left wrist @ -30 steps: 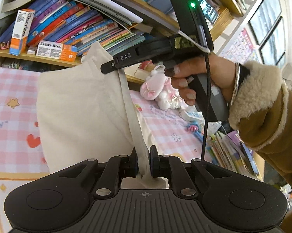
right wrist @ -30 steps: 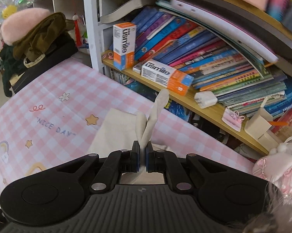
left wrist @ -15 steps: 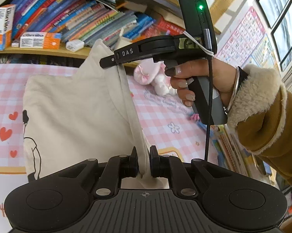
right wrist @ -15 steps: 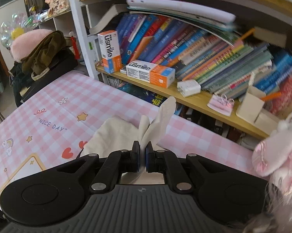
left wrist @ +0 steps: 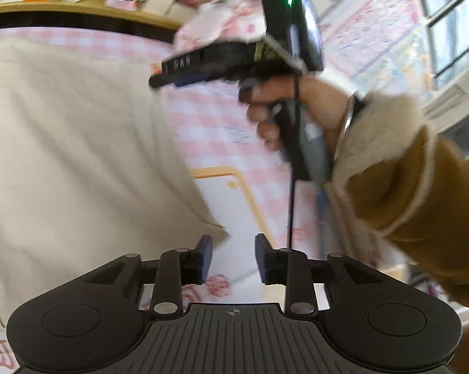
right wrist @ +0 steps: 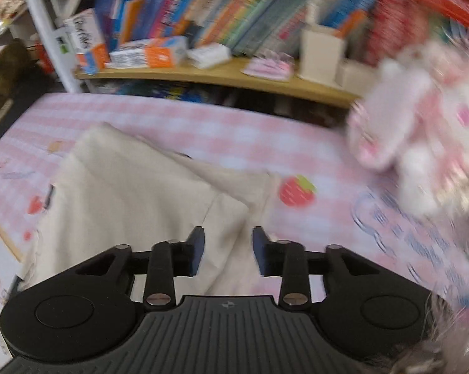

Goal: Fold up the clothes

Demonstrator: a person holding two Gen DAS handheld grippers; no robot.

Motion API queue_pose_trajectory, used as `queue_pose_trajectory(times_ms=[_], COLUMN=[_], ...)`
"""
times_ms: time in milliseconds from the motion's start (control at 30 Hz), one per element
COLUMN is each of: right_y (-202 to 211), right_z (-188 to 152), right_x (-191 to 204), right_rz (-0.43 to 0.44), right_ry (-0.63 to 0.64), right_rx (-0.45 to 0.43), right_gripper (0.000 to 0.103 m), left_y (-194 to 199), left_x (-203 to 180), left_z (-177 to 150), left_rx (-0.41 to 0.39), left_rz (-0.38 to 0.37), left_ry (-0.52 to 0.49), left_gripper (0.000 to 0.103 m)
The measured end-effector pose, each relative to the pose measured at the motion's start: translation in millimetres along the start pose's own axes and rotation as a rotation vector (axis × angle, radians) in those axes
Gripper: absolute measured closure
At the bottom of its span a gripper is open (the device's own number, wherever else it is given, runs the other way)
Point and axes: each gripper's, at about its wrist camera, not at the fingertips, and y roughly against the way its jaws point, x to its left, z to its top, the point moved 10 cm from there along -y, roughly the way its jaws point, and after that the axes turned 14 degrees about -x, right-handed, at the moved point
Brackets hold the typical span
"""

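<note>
Cream cotton garment lies flat on pink checkered desk; left claw and right claw both gape empty. Risk: dragging a claw rumples the fold.

The left gripper has black ribbed housing, silver screws and dark blue pads. The right gripper looks alike; its black handle carries a green light and thin cable, above a silver bangle and tan fleece-cuffed sleeve.
</note>
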Motion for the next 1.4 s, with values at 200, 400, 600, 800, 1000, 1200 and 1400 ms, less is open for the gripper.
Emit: queue_pose_trajectory(times_ms=[200,400,600,800,1000,1200,1400], right_y=[63,124,123,142,131,128,123], right_z=[-32,-83,-107,-93,-112,-115,-122], right_x=[4,60,82,77,69,62,63], right_rz=[0.077,0.198,0.135,0.108,0.052,-0.026,-0.083], right_ry=[-0.071,-0.067,-0.033,-0.101,-0.16,-0.218,-0.267], right_rx=[-0.019,0.029,0.09,0.006,0.06,0.05,0.068], right_gripper=[0.067,0.067,0.095,0.096,0.081,0.061,0.062], left_y=[56,91,75,94,121,111,76], left_x=[73,134,151,152,170,204,242], left_z=[0,-13,-21,-28,5,58,102], left_rx=[-0.148,-0.211,-0.17,-0.18,-0.251,-0.285,-0.274], left_rz=[0.159,0.341,0.408,0.407,0.422,0.396,0.365], left_ry=[0.108,0.15,0.137,0.114,0.139,0.18,0.211], left_gripper=[0.073,0.076,0.076,0.074,0.071,0.053,0.047])
